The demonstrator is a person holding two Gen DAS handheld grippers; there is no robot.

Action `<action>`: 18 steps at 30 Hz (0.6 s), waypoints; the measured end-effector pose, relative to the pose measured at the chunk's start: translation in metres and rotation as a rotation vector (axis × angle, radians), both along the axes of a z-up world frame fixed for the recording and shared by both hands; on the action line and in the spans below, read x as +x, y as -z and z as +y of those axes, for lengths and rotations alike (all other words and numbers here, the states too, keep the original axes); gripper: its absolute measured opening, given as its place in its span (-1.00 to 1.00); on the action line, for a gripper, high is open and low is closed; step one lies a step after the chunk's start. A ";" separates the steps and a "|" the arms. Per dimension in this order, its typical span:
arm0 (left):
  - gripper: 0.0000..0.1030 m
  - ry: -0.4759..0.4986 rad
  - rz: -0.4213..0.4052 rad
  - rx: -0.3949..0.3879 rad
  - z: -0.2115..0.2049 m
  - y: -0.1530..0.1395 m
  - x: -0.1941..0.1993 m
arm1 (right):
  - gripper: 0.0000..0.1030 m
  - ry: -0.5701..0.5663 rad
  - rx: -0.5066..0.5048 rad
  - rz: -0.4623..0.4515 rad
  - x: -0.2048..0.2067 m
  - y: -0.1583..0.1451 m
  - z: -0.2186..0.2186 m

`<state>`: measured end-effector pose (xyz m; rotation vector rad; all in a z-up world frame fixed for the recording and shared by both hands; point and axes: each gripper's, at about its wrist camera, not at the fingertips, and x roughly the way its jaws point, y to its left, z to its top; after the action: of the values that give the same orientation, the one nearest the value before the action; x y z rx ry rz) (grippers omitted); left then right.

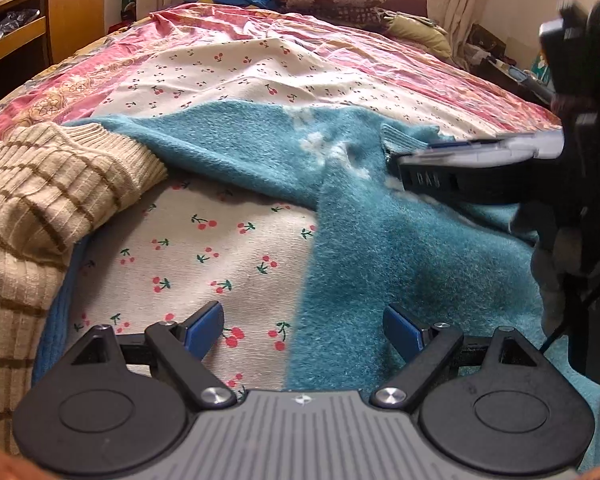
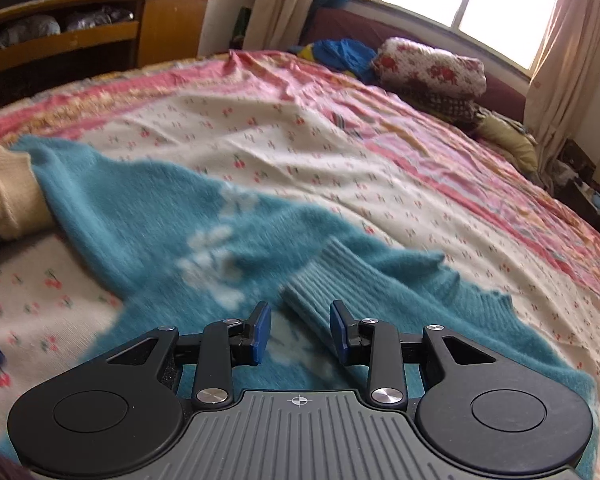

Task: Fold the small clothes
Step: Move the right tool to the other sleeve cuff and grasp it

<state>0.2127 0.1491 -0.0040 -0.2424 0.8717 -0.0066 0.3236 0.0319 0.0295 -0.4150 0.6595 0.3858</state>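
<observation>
A fuzzy teal sweater (image 1: 400,248) with white flower marks lies on a cherry-print cloth (image 1: 188,264) on the bed. My left gripper (image 1: 304,334) is open and empty, low over the sweater's left edge. My right gripper (image 2: 300,332) is open, hovering above the sweater (image 2: 148,216), with the ribbed cuff (image 2: 320,280) of a folded-over sleeve just ahead between its fingers. In the left wrist view the right gripper (image 1: 416,164) reaches in from the right over that cuff (image 1: 400,136).
A beige striped knit garment (image 1: 32,216) lies at the left, overlapping the teal sweater's far corner. The pink patterned bedspread (image 2: 340,92) stretches beyond. Folded quilts (image 2: 428,68) and blue clothes (image 2: 340,52) sit at the bed's far end. A wooden shelf unit (image 2: 80,36) stands left.
</observation>
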 end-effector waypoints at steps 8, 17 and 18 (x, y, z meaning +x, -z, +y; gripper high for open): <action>0.79 -0.049 -0.063 0.004 0.016 -0.012 -0.011 | -0.37 -0.164 0.072 -0.008 0.003 -0.031 0.062; 0.79 -0.141 -0.115 0.005 0.052 -0.021 -0.018 | -0.37 -0.400 0.068 0.022 0.012 -0.031 0.153; 0.79 -0.151 -0.118 -0.002 0.057 -0.022 -0.019 | -0.37 -0.428 0.067 0.023 0.011 -0.031 0.162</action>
<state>0.1939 0.2059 0.0176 -0.3063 0.7340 0.1180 0.3350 0.1943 0.0607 -0.4888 0.5759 0.8177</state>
